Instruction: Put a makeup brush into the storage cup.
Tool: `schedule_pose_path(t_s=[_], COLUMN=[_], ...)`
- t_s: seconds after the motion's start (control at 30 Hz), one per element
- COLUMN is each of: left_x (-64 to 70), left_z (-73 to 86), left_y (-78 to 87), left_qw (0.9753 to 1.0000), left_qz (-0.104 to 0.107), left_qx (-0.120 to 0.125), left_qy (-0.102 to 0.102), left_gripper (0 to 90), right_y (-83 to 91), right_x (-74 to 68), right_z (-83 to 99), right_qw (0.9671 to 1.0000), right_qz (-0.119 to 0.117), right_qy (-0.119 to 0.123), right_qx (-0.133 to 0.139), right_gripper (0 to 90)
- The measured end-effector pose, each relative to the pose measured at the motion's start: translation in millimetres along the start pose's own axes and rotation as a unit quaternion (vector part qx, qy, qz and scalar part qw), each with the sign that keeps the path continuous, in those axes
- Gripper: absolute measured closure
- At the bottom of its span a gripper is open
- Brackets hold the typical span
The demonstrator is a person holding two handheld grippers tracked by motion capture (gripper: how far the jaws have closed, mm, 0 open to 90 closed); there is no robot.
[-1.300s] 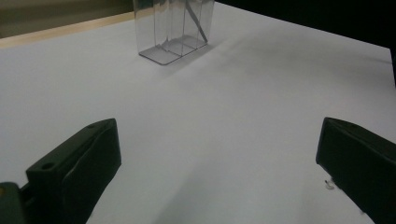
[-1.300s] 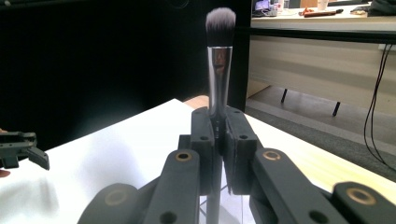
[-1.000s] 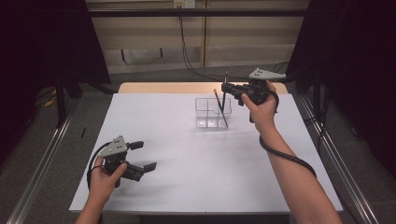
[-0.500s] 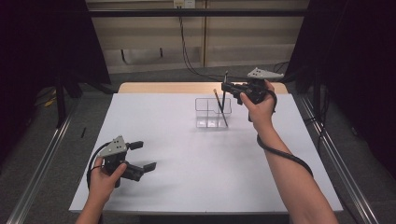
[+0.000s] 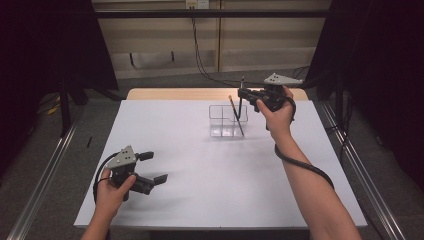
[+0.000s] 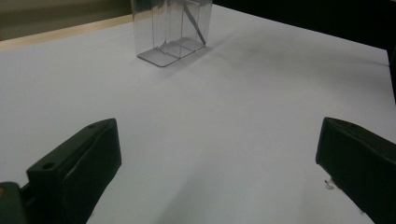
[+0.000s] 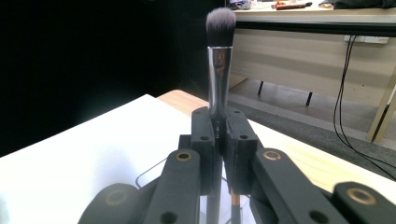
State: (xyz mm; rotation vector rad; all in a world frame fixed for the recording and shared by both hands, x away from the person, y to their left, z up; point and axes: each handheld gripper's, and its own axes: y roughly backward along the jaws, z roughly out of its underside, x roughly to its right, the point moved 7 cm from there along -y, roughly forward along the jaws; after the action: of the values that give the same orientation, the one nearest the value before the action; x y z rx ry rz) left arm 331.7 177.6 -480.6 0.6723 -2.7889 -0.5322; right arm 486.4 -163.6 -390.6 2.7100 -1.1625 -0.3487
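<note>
Right gripper (image 5: 242,93): clamping a makeup brush (image 7: 218,60) upright, bristles up, over the clear organizer (image 5: 227,120) near the table's (image 5: 200,190) far edge. Left gripper (image 5: 154,167): jaws gaping apart, hovering near the front-left corner.

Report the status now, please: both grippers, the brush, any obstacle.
Right gripper shut on grey-bristled silver-ferruled makeup brush, upright above clear plastic compartment holder. Left gripper open, idle on white table. No obstacle.
</note>
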Motion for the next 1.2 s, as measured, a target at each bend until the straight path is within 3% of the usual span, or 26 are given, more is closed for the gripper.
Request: schedule_pose_path(t_s=[1.2], left_x=[0.0], left_z=[2.6], left_y=[-0.5], left_qw=[1.0000], left_qz=[0.002], left_qx=[-0.005], left_qy=[-0.005], left_gripper=[0.1], right_y=[-10.3], right_x=[4.9], right_z=[17.4], right_qw=[0.9997], right_qz=[0.015], right_qy=[0.000], right_qx=[-0.016], right_gripper=[84.2])
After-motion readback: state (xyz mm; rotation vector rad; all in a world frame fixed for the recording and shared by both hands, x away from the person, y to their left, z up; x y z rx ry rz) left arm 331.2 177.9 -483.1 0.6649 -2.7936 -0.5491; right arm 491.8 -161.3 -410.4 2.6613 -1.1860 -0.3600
